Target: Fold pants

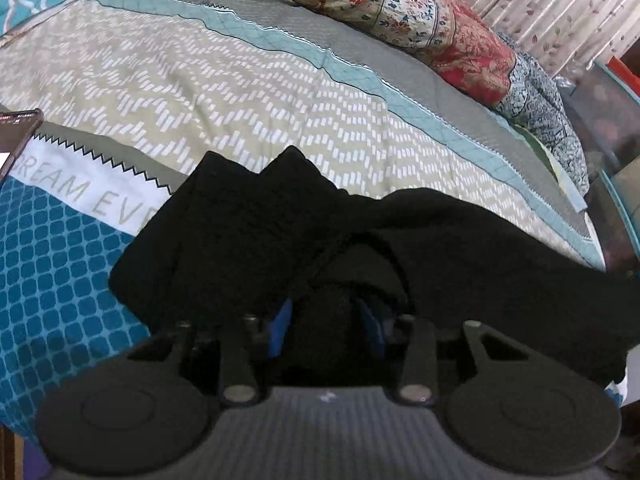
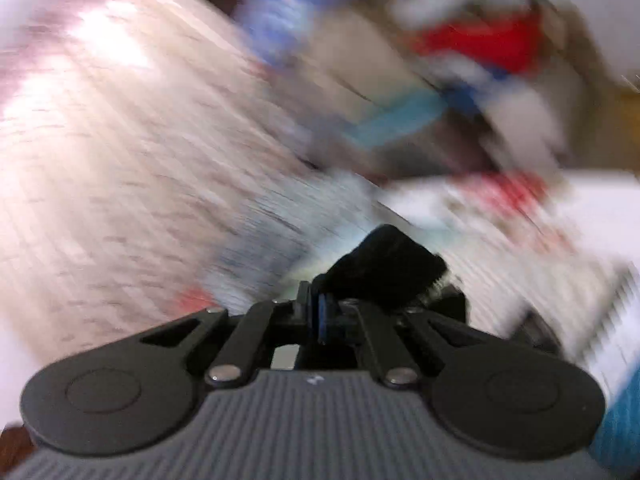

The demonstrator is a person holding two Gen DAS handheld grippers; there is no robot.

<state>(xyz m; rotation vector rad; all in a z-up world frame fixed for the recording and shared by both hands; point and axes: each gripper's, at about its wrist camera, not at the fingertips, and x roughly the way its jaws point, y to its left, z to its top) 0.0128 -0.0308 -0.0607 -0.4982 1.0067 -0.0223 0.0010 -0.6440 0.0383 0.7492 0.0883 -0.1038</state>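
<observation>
Pants: black pants (image 1: pixel 460 240) lie heaped on the near part of the bed, straight in front of my left gripper and spreading to its right; two peaks of cloth stand up just beyond its fingers.
Bed cover: patterned bedspread (image 1: pixel 224 92) under the pants, beige with white dashes, a teal stripe and a grey band beyond, a teal grid patch with white lettering at near left.
Quilt: a floral patchwork quilt (image 1: pixel 420 12) bunched along the far edge of the bed, well apart from the pants.
Curtain: pale leaf-print curtain (image 1: pixel 560 4) behind the quilt at upper right.
Phone: a dark phone (image 1: pixel 16 136) at the left edge, on the bedspread, clear of the pants.
Left gripper: my left gripper (image 1: pixel 326 324) points down into the heap; its blue pads (image 1: pixel 282 324) stand partly apart with a bunch of black cloth filling the space between them. I cannot tell whether the pads press on it.
Right gripper: my right gripper (image 2: pixel 320 316) has its blue pads (image 2: pixel 322 312) brought tight together; a fold of the pants (image 2: pixel 384 268) rises from them and hangs to the right, so they pinch it. The surroundings in the right wrist view are blurred beyond reading.
</observation>
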